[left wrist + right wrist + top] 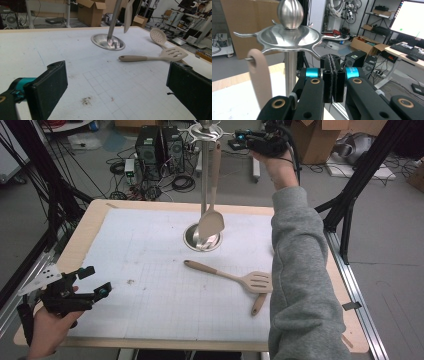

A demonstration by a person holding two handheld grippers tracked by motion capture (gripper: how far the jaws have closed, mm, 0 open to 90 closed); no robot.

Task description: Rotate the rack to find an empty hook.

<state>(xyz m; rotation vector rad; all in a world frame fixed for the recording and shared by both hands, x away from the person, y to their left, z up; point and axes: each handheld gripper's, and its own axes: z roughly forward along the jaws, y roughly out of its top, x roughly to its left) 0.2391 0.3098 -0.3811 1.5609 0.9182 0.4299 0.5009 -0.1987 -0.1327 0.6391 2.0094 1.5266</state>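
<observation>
A steel utensil rack stands mid-table on a round base (196,239) (108,42), its hooked top disc (290,35) level with my right gripper. A beige spoon (212,220) (128,15) hangs from one hook by its handle (259,75). My right gripper (239,139) (333,77) is held high just right of the rack's top, shut with nothing between its pads. A beige slotted turner (255,281) (150,58) lies on the white mat. A perforated skimmer (158,36) lies past it, partly under the grey sleeve. My left gripper (97,280) (117,85) rests open near the front left corner.
The white gridded mat (150,270) covers a wooden table (90,220). The grey-sleeved right arm (300,270) reaches over the table's right side. Computers and cables (160,145) sit on the floor beyond the far edge, with cardboard boxes (320,137) at the back right.
</observation>
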